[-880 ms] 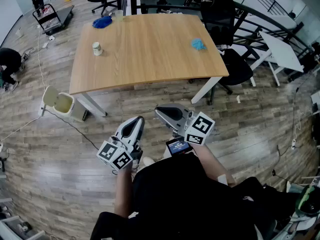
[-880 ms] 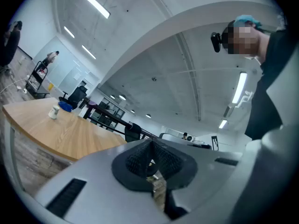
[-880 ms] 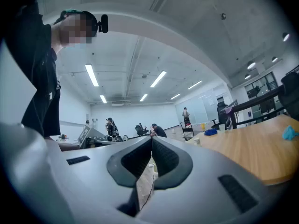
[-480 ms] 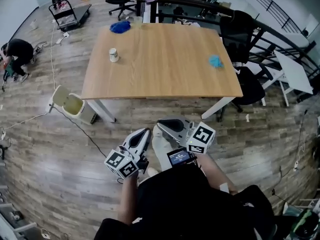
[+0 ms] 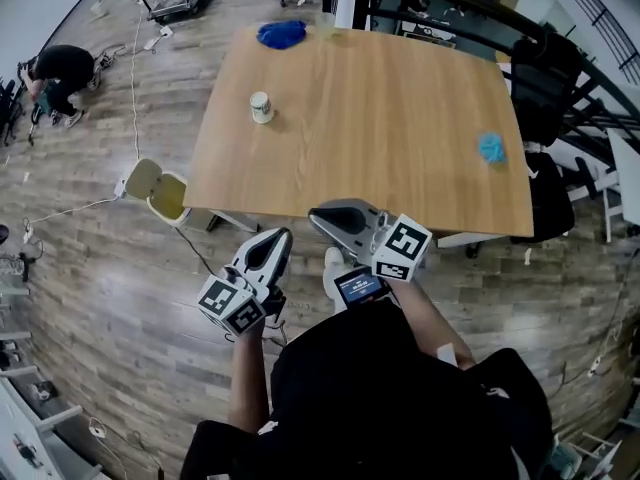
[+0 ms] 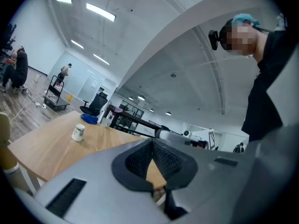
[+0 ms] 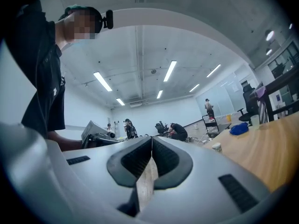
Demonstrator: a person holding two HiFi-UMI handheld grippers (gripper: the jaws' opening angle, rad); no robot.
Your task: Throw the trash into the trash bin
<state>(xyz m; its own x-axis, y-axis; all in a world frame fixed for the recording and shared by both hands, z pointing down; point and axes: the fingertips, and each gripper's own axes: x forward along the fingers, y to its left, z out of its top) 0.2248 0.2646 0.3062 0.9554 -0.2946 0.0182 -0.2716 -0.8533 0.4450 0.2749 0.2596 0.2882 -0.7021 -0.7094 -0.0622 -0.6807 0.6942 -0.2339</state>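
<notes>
My left gripper (image 5: 273,243) and right gripper (image 5: 328,218) are both closed on nothing, held level at the table's (image 5: 380,168) near edge. A paper cup (image 5: 261,107) stands upright on the table at 12 o'clock from the left gripper. A blue wad (image 5: 491,148) lies at the right gripper's 2 o'clock (well apart from the cup). The trash bin (image 5: 166,192) sits on the floor at 10 o'clock, lid open.

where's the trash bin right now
In the head view the trash bin stands on the floor at the left, beside the wooden table's near-left corner, ahead and to the left of the left gripper.
</notes>
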